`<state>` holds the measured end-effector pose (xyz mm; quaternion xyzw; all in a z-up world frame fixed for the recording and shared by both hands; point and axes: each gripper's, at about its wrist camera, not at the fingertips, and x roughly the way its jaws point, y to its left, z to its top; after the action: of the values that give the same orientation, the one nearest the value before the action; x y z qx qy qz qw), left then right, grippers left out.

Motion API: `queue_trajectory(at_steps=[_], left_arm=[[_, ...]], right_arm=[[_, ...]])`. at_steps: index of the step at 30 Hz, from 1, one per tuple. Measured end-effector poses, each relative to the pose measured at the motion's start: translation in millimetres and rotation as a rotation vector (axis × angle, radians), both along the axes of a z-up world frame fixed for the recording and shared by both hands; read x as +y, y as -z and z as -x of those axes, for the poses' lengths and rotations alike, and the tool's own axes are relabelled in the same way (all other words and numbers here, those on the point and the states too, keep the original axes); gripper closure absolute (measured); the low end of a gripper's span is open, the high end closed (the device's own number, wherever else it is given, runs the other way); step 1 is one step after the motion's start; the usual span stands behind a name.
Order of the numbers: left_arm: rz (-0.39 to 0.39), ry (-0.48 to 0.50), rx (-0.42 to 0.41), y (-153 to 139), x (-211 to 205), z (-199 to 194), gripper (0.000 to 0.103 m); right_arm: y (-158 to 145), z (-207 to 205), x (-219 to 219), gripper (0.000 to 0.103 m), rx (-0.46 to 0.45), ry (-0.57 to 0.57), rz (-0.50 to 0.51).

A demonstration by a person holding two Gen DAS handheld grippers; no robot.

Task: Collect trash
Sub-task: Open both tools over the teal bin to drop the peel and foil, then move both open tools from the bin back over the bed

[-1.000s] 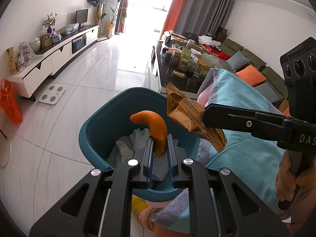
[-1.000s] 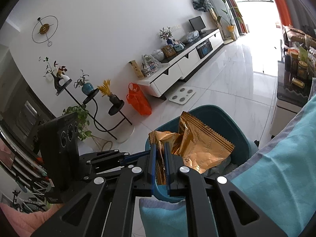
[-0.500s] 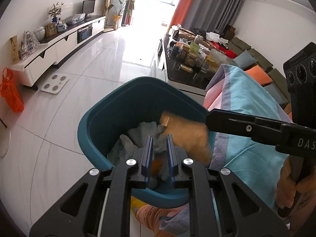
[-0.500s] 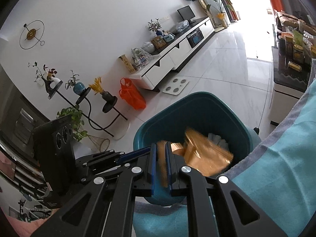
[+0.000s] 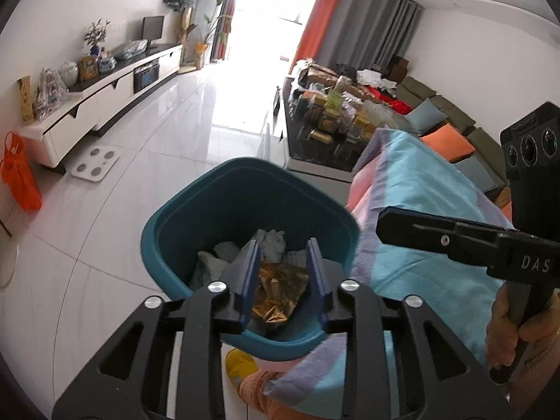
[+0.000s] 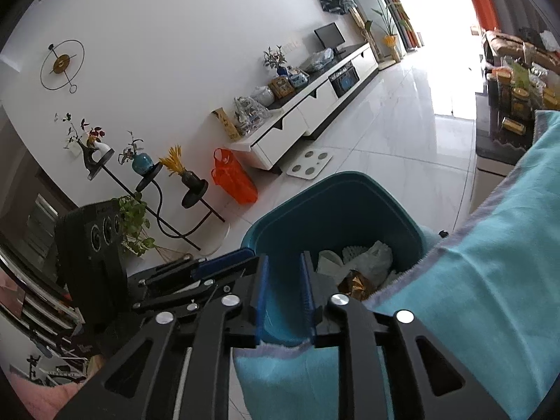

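Both grippers hover empty over the teal trash bin

The left gripper point(image 5: 283, 262) and right gripper point(image 6: 284, 276) have just been opening; jaws narrowly parted, nothing between them. The gold snack wrapper point(image 5: 276, 290) lies inside the teal bin point(image 5: 196, 217) on crumpled white paper point(image 6: 364, 259), beside the blue bedspread point(image 6: 490, 280)

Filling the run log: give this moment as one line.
left gripper: just opened, empty | right gripper: just opened, empty | gold wrapper: in teal bin | orange peel: not visible
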<state>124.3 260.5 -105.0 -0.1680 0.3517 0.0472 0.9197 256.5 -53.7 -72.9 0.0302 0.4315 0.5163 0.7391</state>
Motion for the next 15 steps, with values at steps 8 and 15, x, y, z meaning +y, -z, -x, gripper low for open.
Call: queue_trajectory(at_steps=[8, 15], left_arm=[[-0.025, 0.116, -0.107, -25, -46, 9, 0.043], [-0.033, 0.270, -0.159, -34, -112, 6, 0.026]], right_arm=[[-22, 21, -61, 0.072, -0.104, 0.070, -0.026], [-30, 31, -136, 0.070, -0.159, 0.206, -0.032]])
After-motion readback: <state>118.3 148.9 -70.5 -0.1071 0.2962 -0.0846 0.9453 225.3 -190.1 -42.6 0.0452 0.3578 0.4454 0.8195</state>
